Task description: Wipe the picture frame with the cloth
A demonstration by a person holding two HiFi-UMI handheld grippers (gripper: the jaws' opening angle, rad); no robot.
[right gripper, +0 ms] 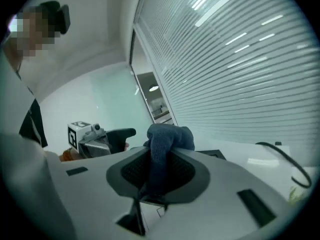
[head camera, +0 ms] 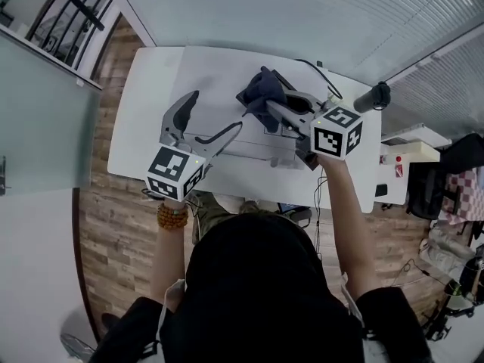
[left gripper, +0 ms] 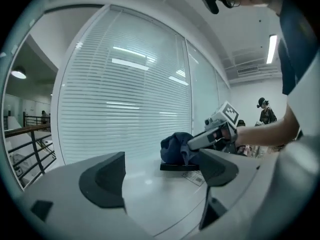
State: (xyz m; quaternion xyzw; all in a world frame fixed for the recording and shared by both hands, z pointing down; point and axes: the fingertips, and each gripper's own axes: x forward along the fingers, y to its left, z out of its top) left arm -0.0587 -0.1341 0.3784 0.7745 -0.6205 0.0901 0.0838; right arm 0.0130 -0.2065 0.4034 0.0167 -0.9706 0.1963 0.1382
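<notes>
Item: person's dark top [head camera: 257, 278], nearest the camera, both forearms reaching out over the tabletop [head camera: 151, 112]. A bead bracelet [head camera: 172, 215] sits on the left wrist.

Item: left gripper [head camera: 215, 110], jaws wide apart with nothing between them, hanging above bare tabletop near the front edge. It appears to be on standby, perhaps ready to steady the frame.

Item: right gripper [head camera: 265, 108], jaws clamped on a fold of the dark blue cloth [head camera: 261, 89]. The rest of the cloth bunches past the fingertips, so the loose bulk can serve as the wiping pad.

Item: picture frame [left gripper: 179, 167], a dark flat slab lying on the tabletop directly beneath the cloth. Whether the cloth presses on it or only hangs just over it is unclear.

Item: black cable [head camera: 314, 70], trailing across the far side of the tabletop.

Item: slatted blinds [head camera: 302, 13], behind.
</notes>
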